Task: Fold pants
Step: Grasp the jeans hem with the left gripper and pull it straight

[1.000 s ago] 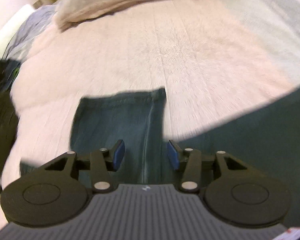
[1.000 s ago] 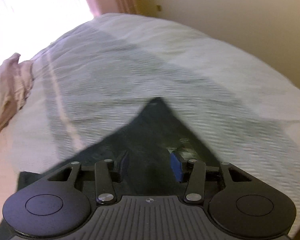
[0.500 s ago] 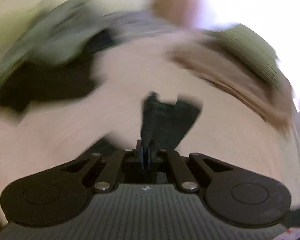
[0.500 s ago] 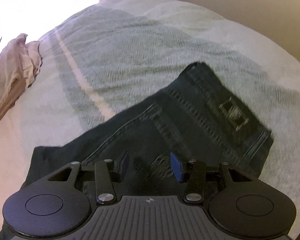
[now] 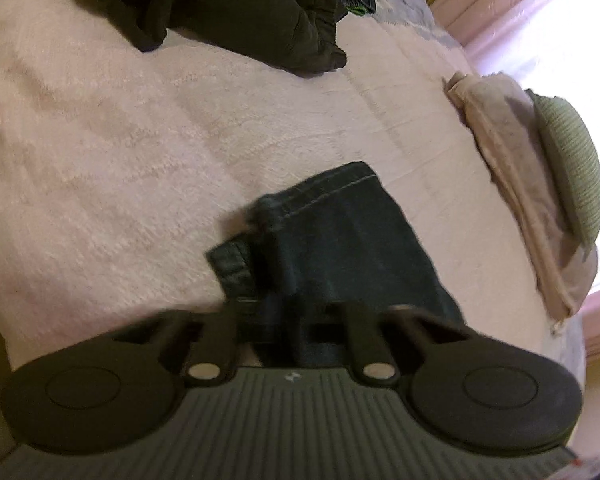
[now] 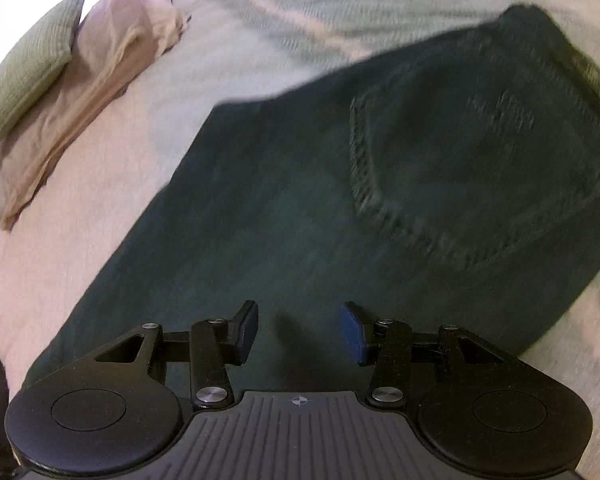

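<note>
Jeans (image 6: 300,200) lie spread on the bed (image 5: 140,152), back pocket up. Left tool (image 5: 288,320) is clamped on the hem end of a leg, which sticks out beyond its closed jaws. Right tool (image 6: 298,330) hangs over the thigh area, jaws apart, nothing between the pads. Dark clothes (image 5: 228,12) lie heaped farther off; pillows (image 6: 32,64) sit at the bed's edge.

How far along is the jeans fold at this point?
Early. Done: the dark jeans lie on the bed, back pocket up, apparently folded leg on leg. In hand: the left gripper is shut on the leg end, hem showing beyond it. The right gripper hovers open over the seat. Left: carrying the hem to the waistband, then halving again.
</note>
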